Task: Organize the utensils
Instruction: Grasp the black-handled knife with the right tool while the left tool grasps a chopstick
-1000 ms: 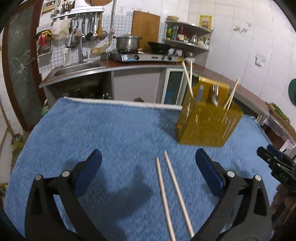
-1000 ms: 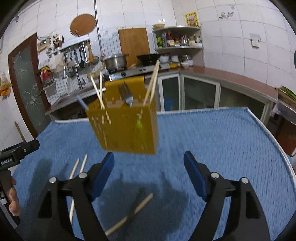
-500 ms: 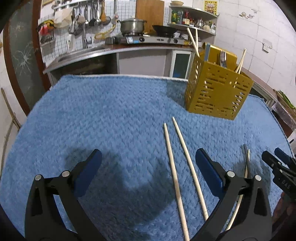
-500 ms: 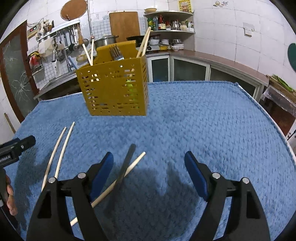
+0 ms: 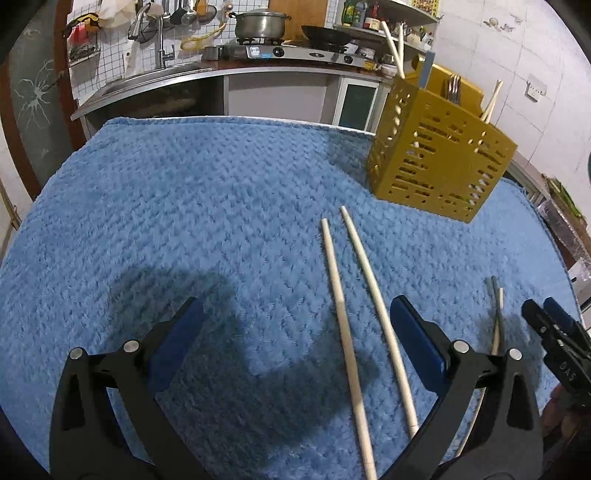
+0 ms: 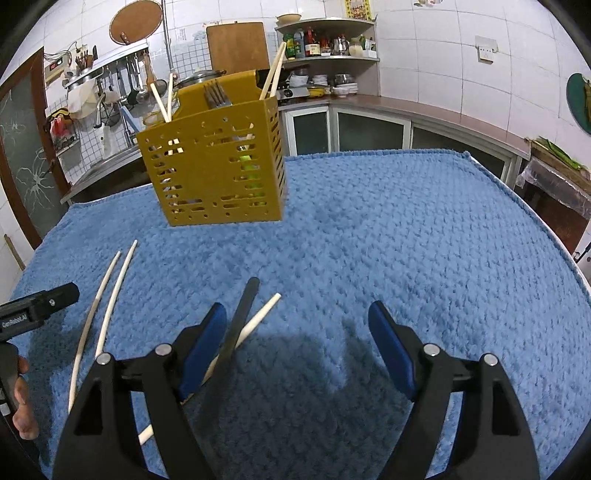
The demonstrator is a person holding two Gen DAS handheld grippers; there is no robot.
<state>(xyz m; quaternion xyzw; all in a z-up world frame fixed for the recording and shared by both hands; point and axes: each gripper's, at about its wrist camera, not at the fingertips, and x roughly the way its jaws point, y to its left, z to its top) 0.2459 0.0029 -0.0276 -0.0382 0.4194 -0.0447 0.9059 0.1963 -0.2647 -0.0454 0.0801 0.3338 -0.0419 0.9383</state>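
Note:
A yellow slotted utensil holder (image 5: pixel 437 166) (image 6: pixel 218 166) stands on the blue towel (image 5: pixel 184 221) (image 6: pixel 406 240), with chopsticks and a fork inside. Two pale chopsticks (image 5: pixel 347 332) (image 6: pixel 107 306) lie side by side on the towel. My left gripper (image 5: pixel 295 325) is open above them, with both sticks running between its blue pads. A grey chopstick (image 6: pixel 240 321) crosses another pale chopstick (image 6: pixel 255 321) beside the left pad of my open right gripper (image 6: pixel 297 325); nothing lies between its fingers. That crossed pair (image 5: pixel 496 317) shows at the right in the left wrist view.
A kitchen counter with sink (image 5: pixel 155 74), stove and pot (image 5: pixel 262 26) runs behind the table. Shelves with bottles (image 6: pixel 325 40) hang in the corner. The towel's right edge (image 6: pixel 535 221) drops off toward cabinets. A hand (image 6: pixel 18 398) holds the left gripper's handle.
Both grippers have come down toward the towel and tilted further down. The loose chopsticks now show larger and closer. Both jaws stayed open.

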